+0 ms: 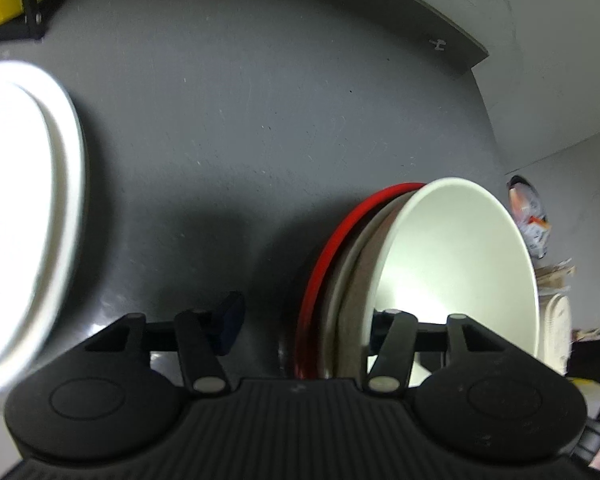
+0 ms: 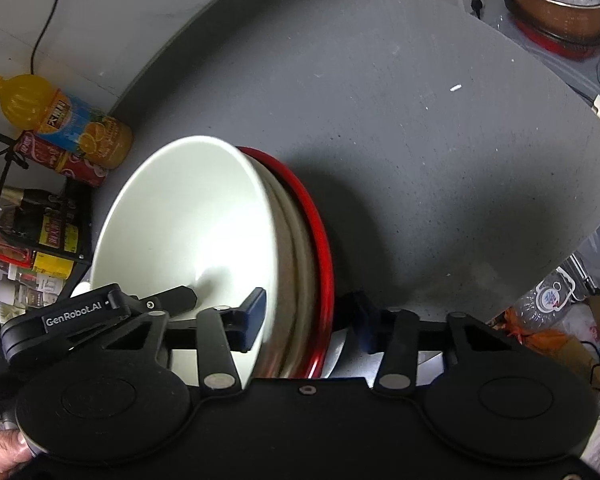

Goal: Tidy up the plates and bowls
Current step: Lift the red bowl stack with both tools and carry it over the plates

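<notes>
1. The desk (image 1: 260,120) is plain dark grey, flecked with small pale scratches.
2. The bowl (image 2: 188,216) is plain off-white, with no pattern.
3. Beneath it, one plate (image 2: 296,240) is dull grey-beige.
4. The outermost plate (image 2: 320,224) is glossy red at the rim.
5. A separate plate (image 1: 28,200) at the left edge of the left wrist view is bright white.
6. The right gripper (image 2: 308,312) is black, with dark blue pads and white "GenRobot.AI" lettering on the left gripper (image 1: 300,320), also black.
7. The juice bottle (image 2: 60,116) is orange with a blue label.
8. The can (image 2: 60,160) is red with white marks.
9. The pot (image 2: 556,4) is coppery brown.
</notes>
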The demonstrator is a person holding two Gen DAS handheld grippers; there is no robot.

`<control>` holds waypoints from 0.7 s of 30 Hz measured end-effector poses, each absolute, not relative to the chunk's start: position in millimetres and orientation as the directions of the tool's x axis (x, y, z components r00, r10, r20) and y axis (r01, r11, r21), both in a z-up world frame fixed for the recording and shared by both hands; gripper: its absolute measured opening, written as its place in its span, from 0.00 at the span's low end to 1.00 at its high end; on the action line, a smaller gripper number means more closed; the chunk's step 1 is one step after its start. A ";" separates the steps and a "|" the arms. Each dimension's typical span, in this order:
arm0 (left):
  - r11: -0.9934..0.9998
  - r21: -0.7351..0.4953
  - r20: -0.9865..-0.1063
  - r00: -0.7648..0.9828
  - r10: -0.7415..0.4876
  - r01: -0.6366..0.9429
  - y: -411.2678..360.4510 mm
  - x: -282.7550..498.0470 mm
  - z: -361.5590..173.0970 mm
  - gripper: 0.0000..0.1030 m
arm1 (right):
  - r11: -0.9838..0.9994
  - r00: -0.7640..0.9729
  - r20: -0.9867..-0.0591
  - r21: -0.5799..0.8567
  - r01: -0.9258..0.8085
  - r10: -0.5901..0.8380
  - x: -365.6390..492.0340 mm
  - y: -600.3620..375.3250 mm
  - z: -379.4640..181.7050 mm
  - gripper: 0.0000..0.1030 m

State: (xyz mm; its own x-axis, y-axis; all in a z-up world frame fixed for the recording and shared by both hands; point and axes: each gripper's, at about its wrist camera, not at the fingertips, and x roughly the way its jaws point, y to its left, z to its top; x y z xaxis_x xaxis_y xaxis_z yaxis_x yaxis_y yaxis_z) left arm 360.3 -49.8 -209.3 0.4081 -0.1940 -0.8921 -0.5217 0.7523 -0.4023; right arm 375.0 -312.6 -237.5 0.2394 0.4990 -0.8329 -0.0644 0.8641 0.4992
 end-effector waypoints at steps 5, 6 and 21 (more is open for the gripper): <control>0.718 -0.459 -0.869 0.431 -0.242 -0.523 -47.9 359.2 -211.2 0.37 | 0.857 0.233 -0.826 0.511 -0.075 0.513 376.3 -318.0 -238.3 0.39; 0.722 -0.457 -0.870 0.429 -0.243 -0.520 -47.9 359.4 -210.4 0.37 | 0.859 0.233 -0.829 0.505 -0.080 0.509 375.8 -317.9 -237.7 0.38; 0.707 -0.505 -0.836 0.483 -0.259 -0.496 -20.0 336.2 -186.1 0.35 | 0.837 0.255 -0.799 0.538 -0.103 0.545 372.9 -302.7 -217.3 0.33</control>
